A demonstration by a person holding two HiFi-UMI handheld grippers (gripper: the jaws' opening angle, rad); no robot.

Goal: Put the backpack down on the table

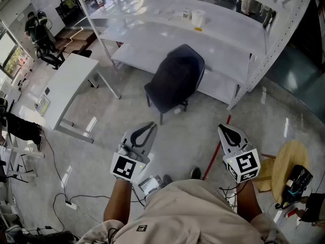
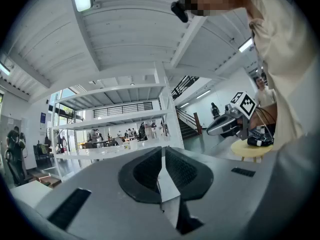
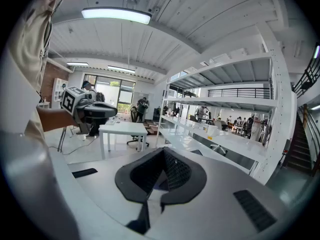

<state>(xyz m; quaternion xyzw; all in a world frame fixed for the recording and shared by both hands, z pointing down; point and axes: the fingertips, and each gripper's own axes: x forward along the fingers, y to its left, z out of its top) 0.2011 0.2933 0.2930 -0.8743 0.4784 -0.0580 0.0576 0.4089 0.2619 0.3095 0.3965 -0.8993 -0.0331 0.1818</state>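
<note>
A long white table with a shelf frame over it ran across the top of the head view, its surface mostly bare. To the left stood a smaller white desk, well apart from it. On the grey floor just in front of the long table was a chair, and the dark backpack appeared to sit on it, upright against the back; where the bag ended and the chair began could not be told. It was not on the table. At the lower right stood a round wooden stool with a black device on its edge. A thin red line ran along the floor between the two grippers.

The left gripper and the right gripper were held low and near the person's body, both well short of the backpack. Each had its jaws pressed together with nothing between them, as its own view showed for the left gripper and for the right gripper.

A white roll stood on the long table, far from the bag.
</note>
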